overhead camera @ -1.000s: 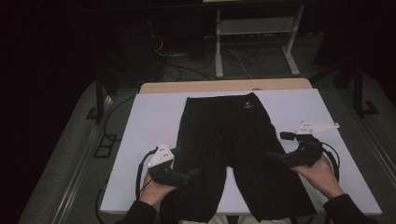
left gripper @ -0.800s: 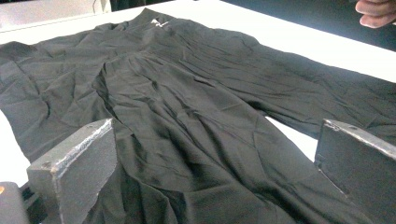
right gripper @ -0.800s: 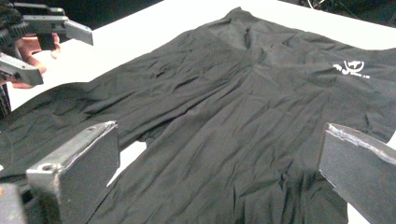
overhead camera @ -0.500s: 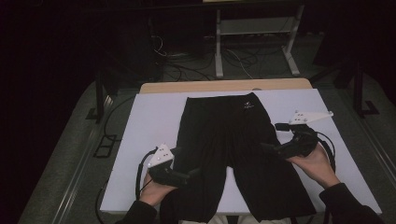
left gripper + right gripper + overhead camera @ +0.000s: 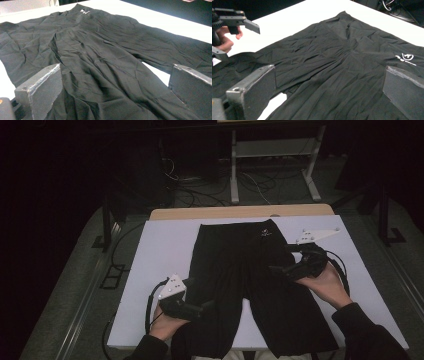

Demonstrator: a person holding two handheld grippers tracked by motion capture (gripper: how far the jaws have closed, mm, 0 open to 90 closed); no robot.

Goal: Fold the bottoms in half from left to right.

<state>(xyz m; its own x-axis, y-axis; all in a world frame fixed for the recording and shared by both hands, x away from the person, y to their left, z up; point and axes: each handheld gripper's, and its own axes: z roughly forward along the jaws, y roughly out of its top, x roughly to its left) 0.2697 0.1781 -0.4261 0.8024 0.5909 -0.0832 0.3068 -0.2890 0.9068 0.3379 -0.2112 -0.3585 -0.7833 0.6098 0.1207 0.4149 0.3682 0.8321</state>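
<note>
A: Dark room, cables and a metal frame (image 5: 272, 157) on the floor behind; white table (image 5: 160, 250) in front. What lies on it, from the high view?

B: One pair of black shorts (image 5: 250, 285), spread flat, waistband at the far side, both legs running toward the person and reaching the near edge. Small white logo (image 5: 264, 233) near the waistband.

A: Grippers, same view?

B: Left gripper (image 5: 206, 306) low over the outer side of the left leg, held in the left hand (image 5: 167, 322), grey plate on top. Right gripper (image 5: 276, 268) over the right leg nearer the waistband, held in the right hand (image 5: 325, 282) — dark sleeve (image 5: 367, 332) behind it. The two stand well apart.

A: Left gripper view?

B: Jaws spread wide, nothing between them but the cloth below. Shorts (image 5: 100, 62) creased throughout; logo (image 5: 84, 11) at the far end; a wedge of table (image 5: 155, 70) showing between the two legs.

A: Right gripper view?

B: Jaws spread wide here too, holding nothing. Shorts (image 5: 332, 67) under them, logo (image 5: 405, 58) to the right — the left gripper (image 5: 225, 37) sits at the far upper left by the cloth's edge, its jaws also apart, fingers (image 5: 224, 45) of its hand visible. A patch of table (image 5: 274, 102) shows by the near jaw.
</note>
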